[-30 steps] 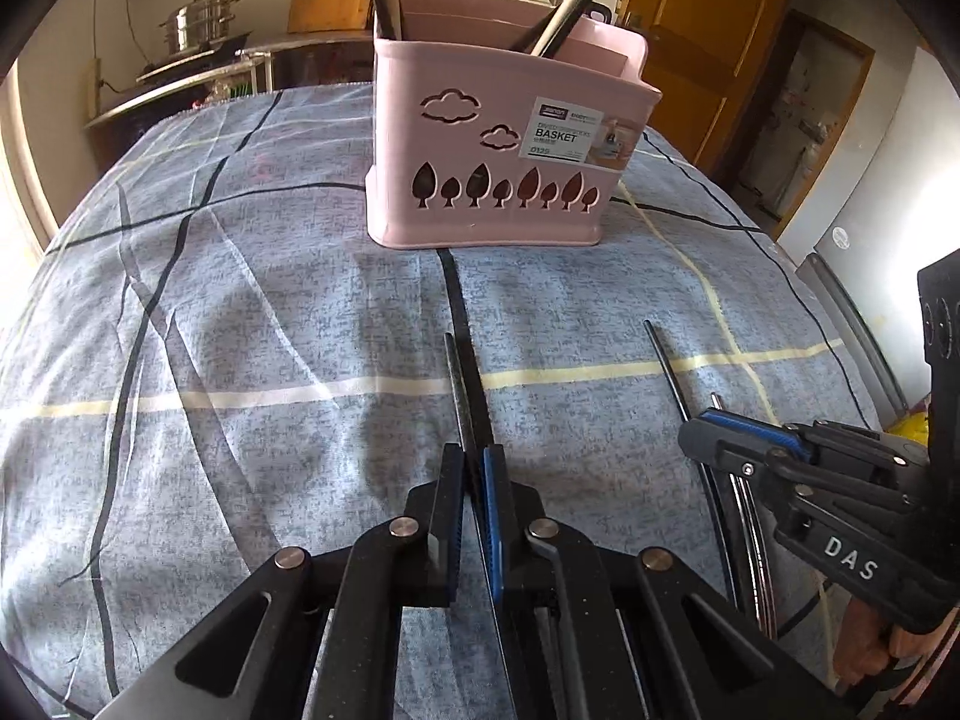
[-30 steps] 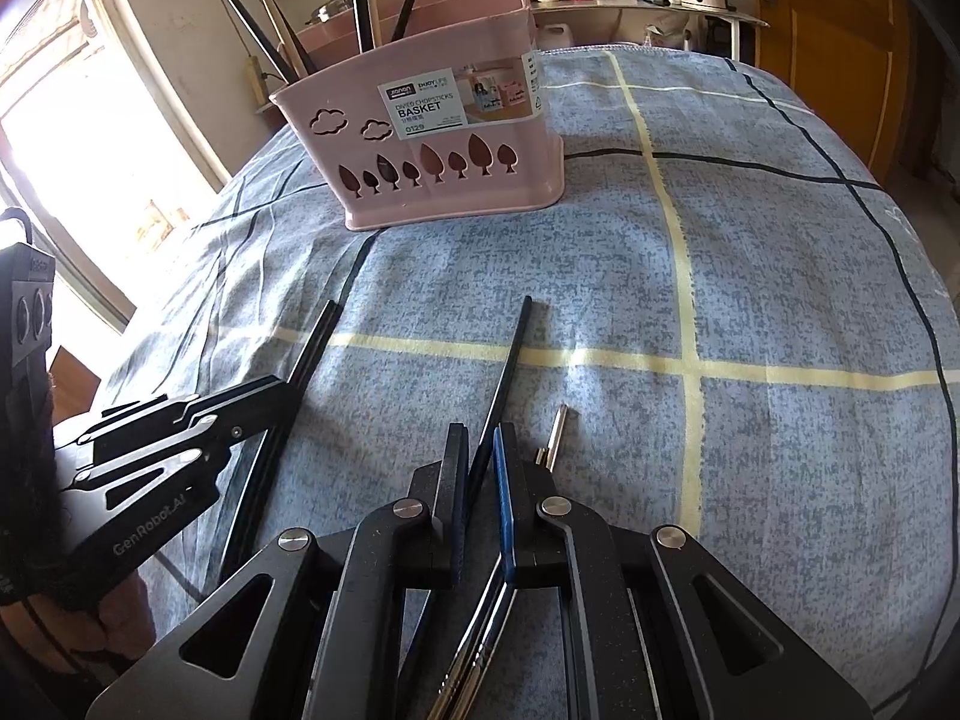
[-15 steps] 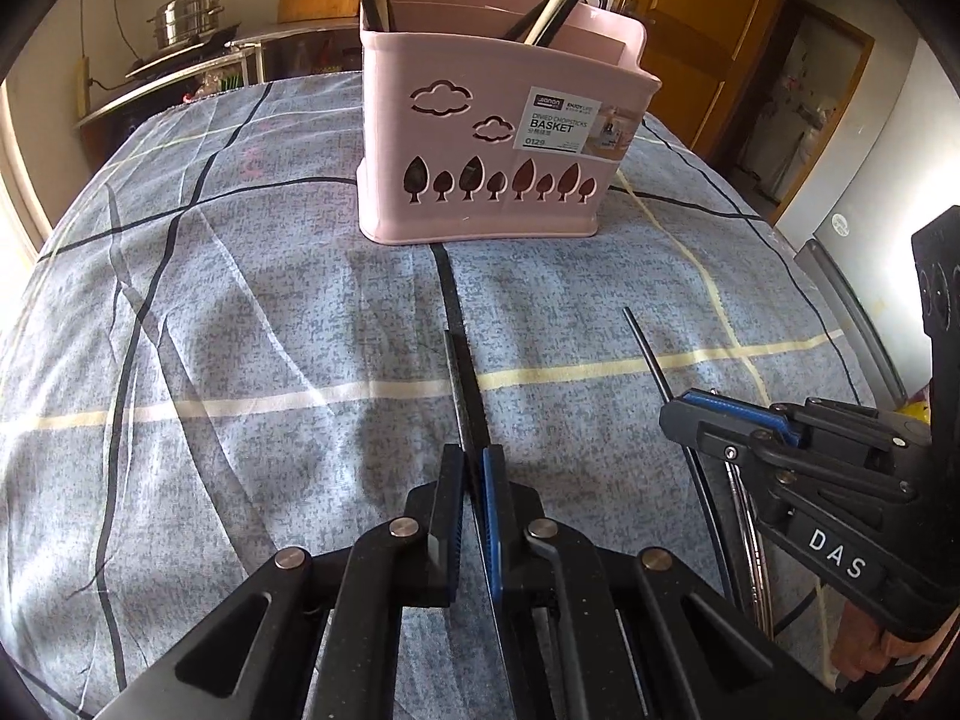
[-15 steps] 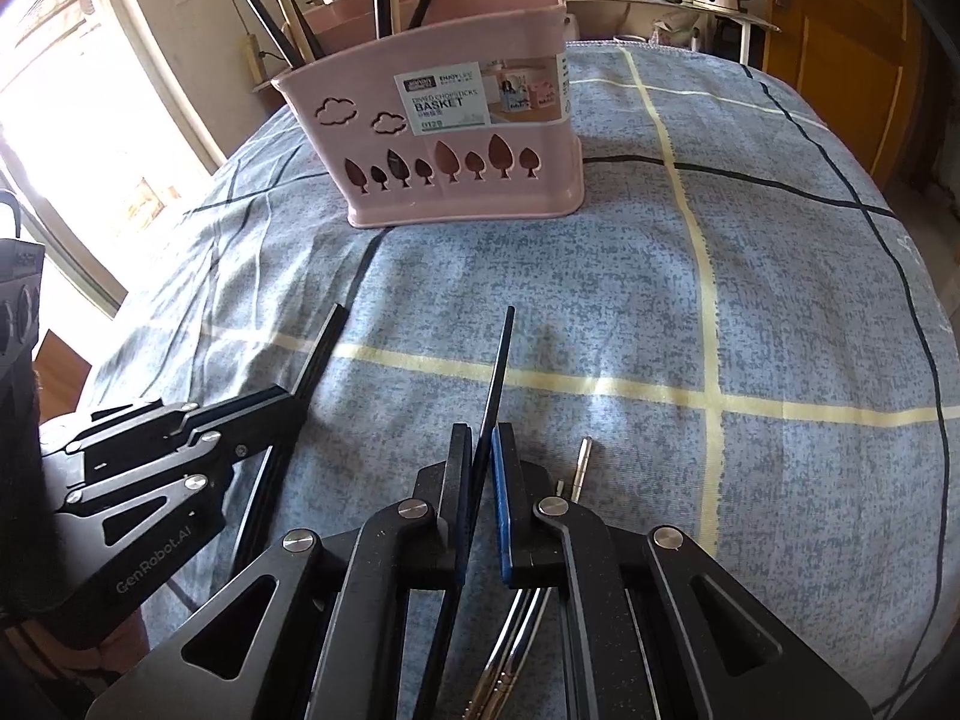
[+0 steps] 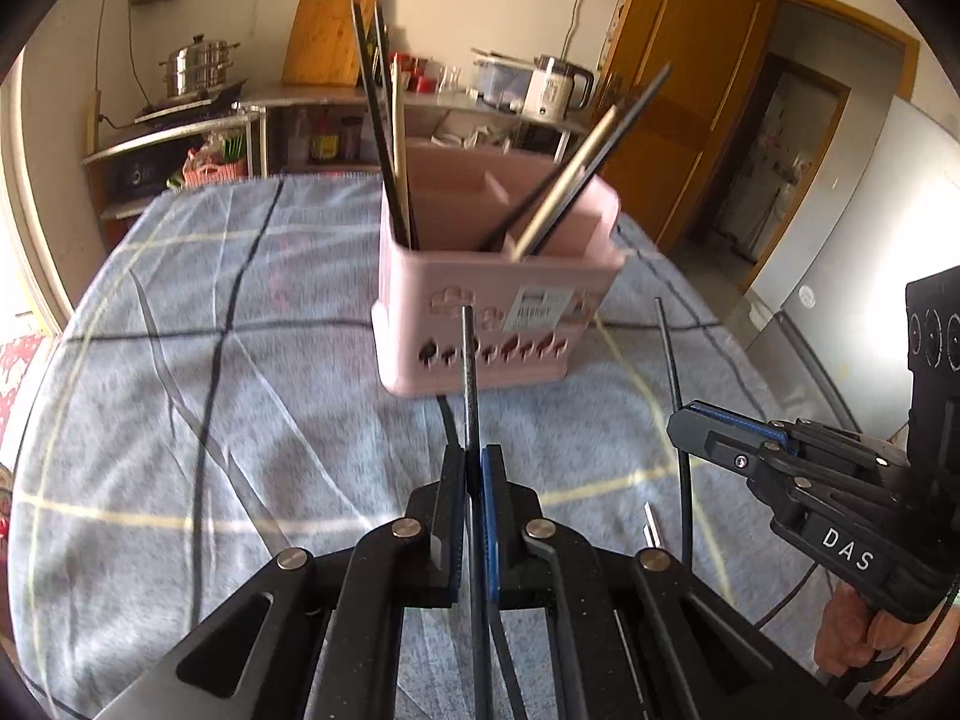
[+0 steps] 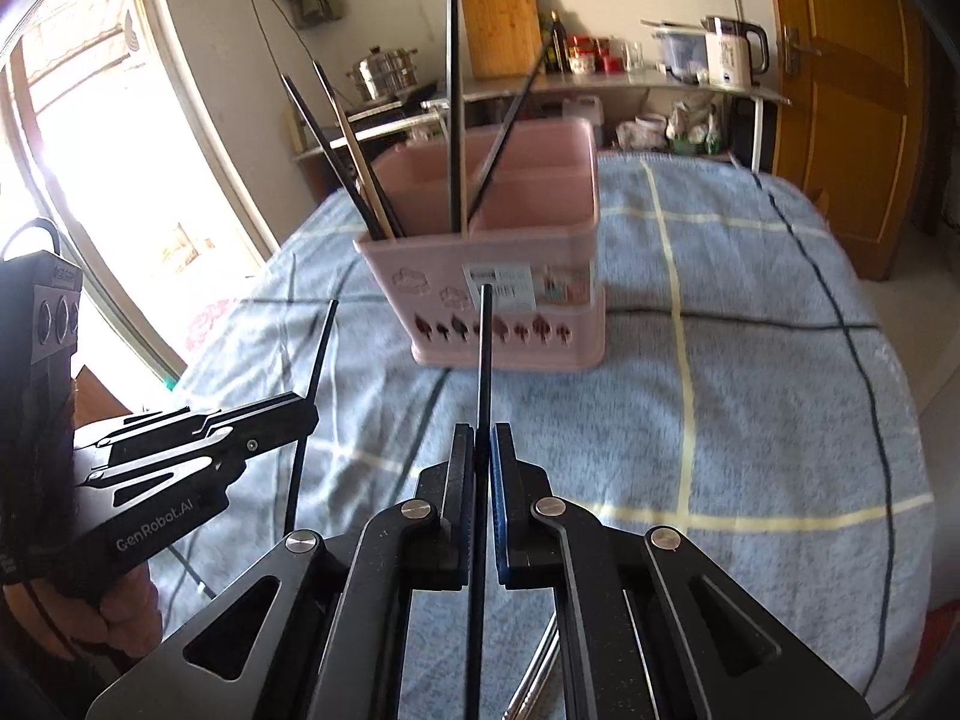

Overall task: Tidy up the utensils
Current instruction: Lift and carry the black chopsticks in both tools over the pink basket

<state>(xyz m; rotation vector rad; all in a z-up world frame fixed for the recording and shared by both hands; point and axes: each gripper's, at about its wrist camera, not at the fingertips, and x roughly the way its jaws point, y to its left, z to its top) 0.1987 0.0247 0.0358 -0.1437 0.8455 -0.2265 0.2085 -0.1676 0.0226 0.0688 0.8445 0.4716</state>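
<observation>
A pink utensil basket (image 5: pixel 498 300) (image 6: pixel 510 276) stands on the blue checked cloth, with several chopsticks leaning in its compartments. My left gripper (image 5: pixel 474 456) (image 6: pixel 300 414) is shut on a black chopstick (image 5: pixel 470 372) (image 6: pixel 321 348), held in the air with its tip toward the basket. My right gripper (image 6: pixel 483 438) (image 5: pixel 678 420) has its jaws closing the last bit, pads pressed on a second black chopstick (image 6: pixel 485 348) (image 5: pixel 669 360), also off the cloth. Both grippers hover side by side short of the basket.
A steel utensil (image 5: pixel 651 525) (image 6: pixel 534 678) lies on the cloth under the grippers. Behind the table runs a counter with a steel pot (image 5: pixel 198 66), a kettle (image 6: pixel 735 51) and a wooden board (image 6: pixel 501 27). A wooden door (image 6: pixel 846 90) stands at the right.
Both grippers have risen, each lifting its black chopstick off the cloth. The basket's open top has come into view. The steel utensil stays on the table.
</observation>
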